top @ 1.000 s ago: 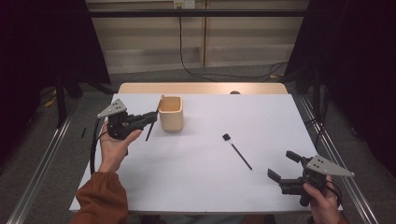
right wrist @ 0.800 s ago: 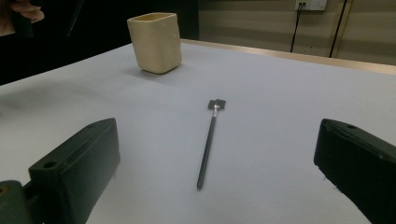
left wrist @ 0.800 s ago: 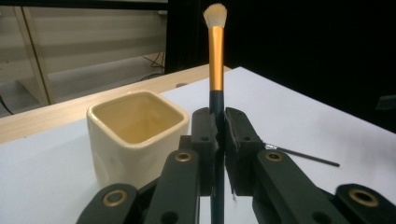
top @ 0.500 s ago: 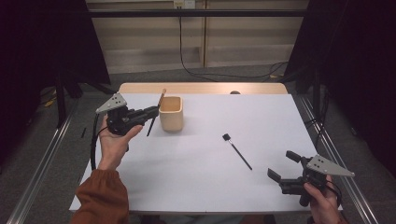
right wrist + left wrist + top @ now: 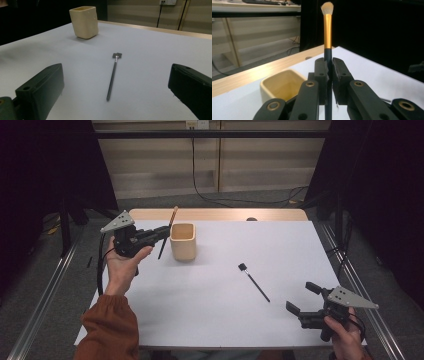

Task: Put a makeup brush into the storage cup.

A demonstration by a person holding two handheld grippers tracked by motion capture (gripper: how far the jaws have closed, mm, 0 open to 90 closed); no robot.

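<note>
The high view looked forward and down over the whole tabletop [image 5: 210, 310]. Both gripper views sat low and close, sharing the cream cup [image 5: 279, 86] with it.

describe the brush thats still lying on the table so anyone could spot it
On the white table, look right of the cream cup, toward the middle. The thin black brush lies flat there, alone, with a small square dark head; the other brush has a gold ferrule and stands clamped in the left tool.

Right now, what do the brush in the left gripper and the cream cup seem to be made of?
The brush: soft pale bristles, a shiny gold collar that looks like metal, and a dark glossy handle, plastic or painted wood.
The cup: matte cream walls with rounded corners, probably plastic or ceramic; the look leaves it open.
</note>
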